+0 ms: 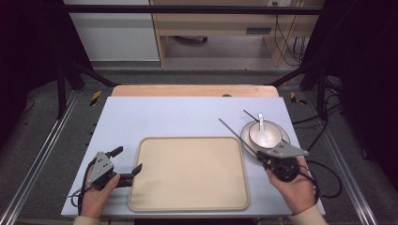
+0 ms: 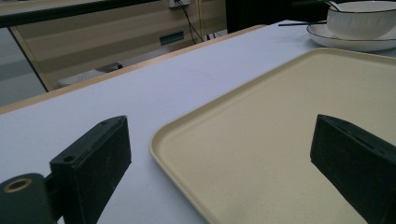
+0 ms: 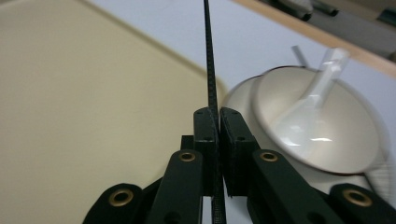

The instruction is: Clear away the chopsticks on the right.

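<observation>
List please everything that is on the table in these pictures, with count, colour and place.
tray: 1, beige, middle of table, empty
bowl: 1, white, on the plate, right of tray
plate: 1, white, dark-rimmed, under bowl
spoon: 1, white, in bowl
chopstick: 1, black, clamped in right tongs
second chopstick: 1, black, behind bowl
table: 1, pale blue
left tongs: 1, black, open, at tray's left edge
right tongs: 1, black, shut on chopstick

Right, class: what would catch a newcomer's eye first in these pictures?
The big beige tray in the middle of the table. Right of it, a white bowl on a plate holds a spoon. The right hand-held gripper is shut on a thin black stick pointing out over the tray's corner.
</observation>
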A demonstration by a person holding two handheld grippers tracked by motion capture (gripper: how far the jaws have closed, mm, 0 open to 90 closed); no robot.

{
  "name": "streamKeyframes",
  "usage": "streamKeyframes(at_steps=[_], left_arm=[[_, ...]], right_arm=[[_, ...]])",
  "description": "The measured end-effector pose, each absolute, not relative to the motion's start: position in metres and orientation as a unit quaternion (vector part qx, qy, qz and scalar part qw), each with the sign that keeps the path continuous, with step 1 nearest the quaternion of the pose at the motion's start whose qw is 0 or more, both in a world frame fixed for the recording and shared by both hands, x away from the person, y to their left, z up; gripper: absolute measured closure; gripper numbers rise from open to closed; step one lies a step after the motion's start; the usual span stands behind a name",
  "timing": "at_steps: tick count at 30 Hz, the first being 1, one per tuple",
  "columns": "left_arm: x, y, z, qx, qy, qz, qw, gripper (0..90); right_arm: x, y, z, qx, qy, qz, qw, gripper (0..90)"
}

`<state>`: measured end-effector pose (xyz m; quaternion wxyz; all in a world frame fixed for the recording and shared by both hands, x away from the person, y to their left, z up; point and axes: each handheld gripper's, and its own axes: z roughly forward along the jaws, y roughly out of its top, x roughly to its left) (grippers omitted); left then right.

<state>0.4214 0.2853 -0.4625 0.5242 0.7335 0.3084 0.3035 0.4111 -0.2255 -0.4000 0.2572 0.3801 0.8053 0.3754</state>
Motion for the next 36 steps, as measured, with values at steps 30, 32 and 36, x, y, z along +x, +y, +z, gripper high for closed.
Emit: streamKeyframes(at_steps=[30,32,36], left_arm=[[0.422,0.286,-0.461,0.735,0.303,0.306,0.523,5.0],[0.422,0.286,-0.461,0.734,0.304,0.306,0.524,5.0],[0.422,0.286,-0.461,0.734,0.305,0.306,0.524,5.0]], right_arm=[[0.388,-0.137,-0.466,0.399,0.823,0.357,0.189,76.2],[0.388,-0.139,-0.463,0.405,0.818,0.362,0.189,73.3],[0.392,-0.152,-0.449,0.409,0.802,0.384,0.203,65.7]])
